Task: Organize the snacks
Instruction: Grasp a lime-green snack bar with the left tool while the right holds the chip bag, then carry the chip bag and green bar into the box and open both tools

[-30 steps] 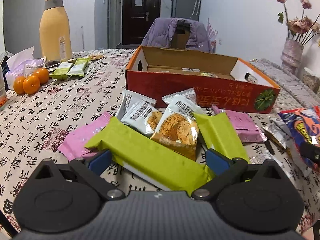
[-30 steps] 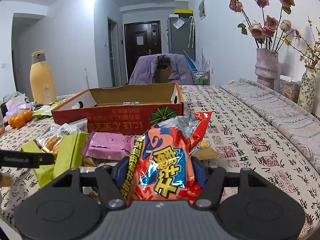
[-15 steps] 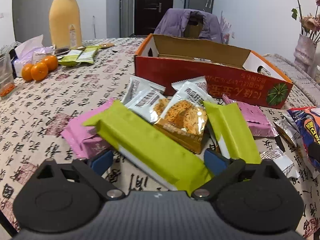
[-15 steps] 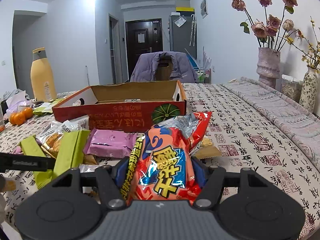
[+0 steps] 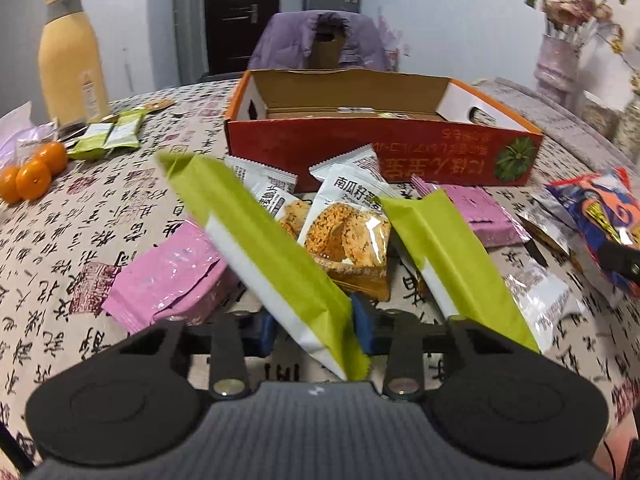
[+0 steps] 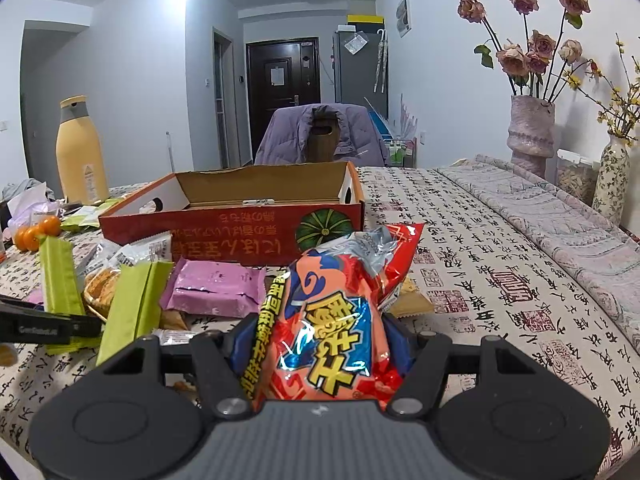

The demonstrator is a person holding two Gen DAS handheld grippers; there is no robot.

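Your left gripper [image 5: 314, 326] has just been closing, and now its blue pads [image 5: 362, 326] squeeze the near end of a long green snack bar [image 5: 260, 240]. The far end of the bar tips up off the table, toward the red cardboard box [image 5: 360, 152]. Hold it tight, because the wrapper looks slippery and you only have one end. Lift it slowly so it does not swing.

Your right gripper [image 6: 320, 354] is clenched on a puffy red and blue chip bag [image 6: 328, 320]. Do not squeeze harder, or the chips inside may break.

The other snacks lie in a heap on the patterned tablecloth [image 5: 80, 240], just in front of the box. A second green bar [image 5: 452, 264] lies beside yours, with two cookie packs [image 5: 344, 220] between them. Pink packs [image 5: 168, 276] lie on both sides of the heap. Pull your bar up and clear of them so nothing gets dragged.

The box is open and sits in the middle of the table. I think the bar goes in there next. Carry it over the near wall, lay it flat inside, then let go.

Small oranges [image 5: 32, 172] and a yellow bottle [image 5: 72, 56] stand by the far left edge, well apart.
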